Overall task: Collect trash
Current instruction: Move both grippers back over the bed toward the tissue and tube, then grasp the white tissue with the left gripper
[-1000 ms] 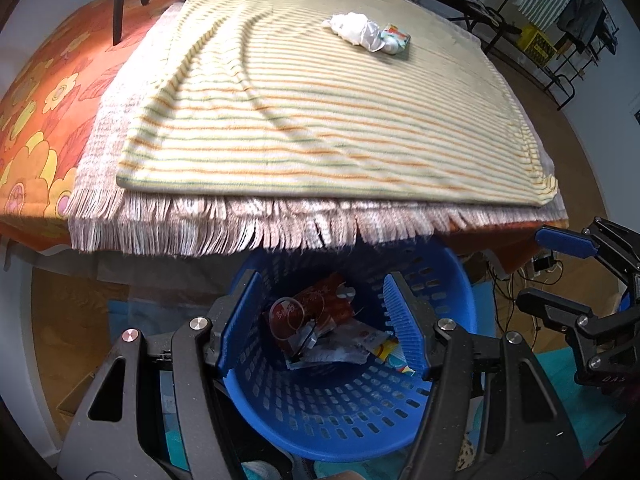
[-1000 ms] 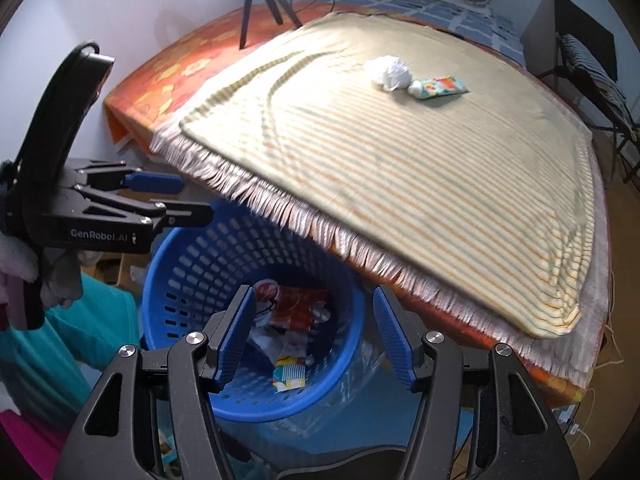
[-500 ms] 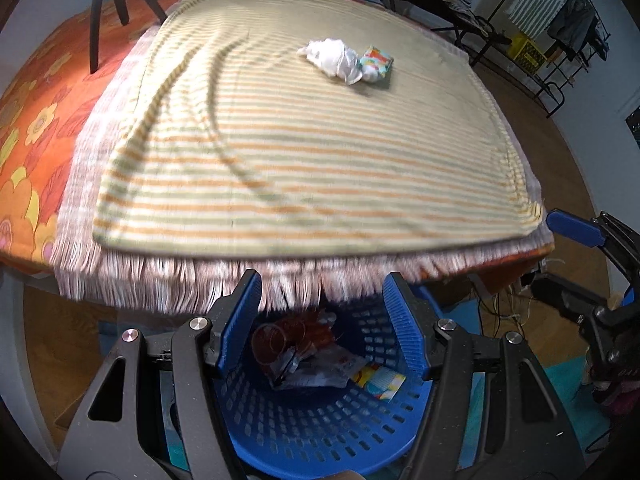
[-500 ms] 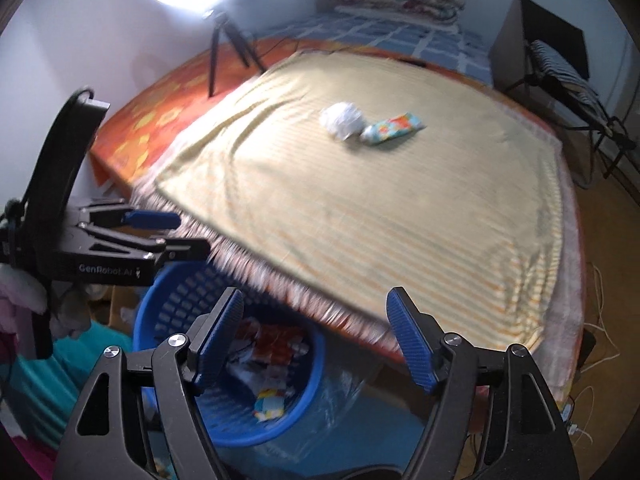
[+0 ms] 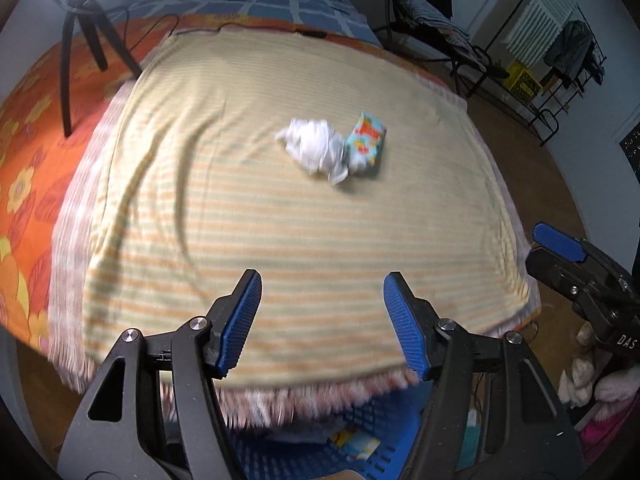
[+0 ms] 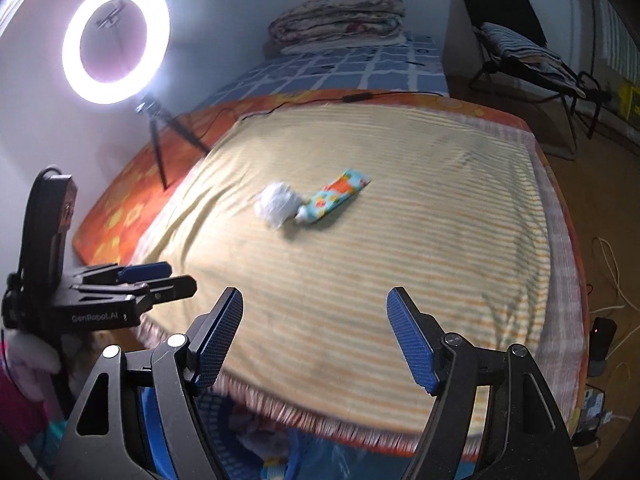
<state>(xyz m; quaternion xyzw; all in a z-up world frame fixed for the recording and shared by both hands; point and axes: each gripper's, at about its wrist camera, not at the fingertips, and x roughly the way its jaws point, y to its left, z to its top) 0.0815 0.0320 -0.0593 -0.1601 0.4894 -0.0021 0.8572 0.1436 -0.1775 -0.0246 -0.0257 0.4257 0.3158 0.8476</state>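
Observation:
A crumpled white tissue [image 5: 316, 150] [image 6: 278, 203] and a colourful snack wrapper [image 5: 366, 145] [image 6: 334, 199] lie touching in the middle of the striped yellow blanket [image 5: 280, 240] [image 6: 400, 240]. My left gripper [image 5: 322, 292] is open and empty above the blanket's near edge. My right gripper [image 6: 314, 312] is open and empty too, over the same edge. A blue laundry basket [image 5: 360, 440] [image 6: 240, 448] with wrappers in it sits below the bed edge, mostly hidden by the blanket fringe. Each gripper shows in the other's view: the right gripper [image 5: 568, 256] and the left gripper [image 6: 144, 280].
A lit ring light [image 6: 114, 42] stands on a tripod [image 5: 76, 48] at the bed's left side. Folded quilts [image 6: 340, 20] lie at the far end. A chair [image 6: 516, 48] and a clothes rack [image 5: 560, 52] stand to the right. Cables [image 6: 608, 280] lie on the floor.
Both grippers have risen from over the basket and tilted up toward the bed. The basket has dropped to the bottom of both views and the tissue and wrapper now look nearer.

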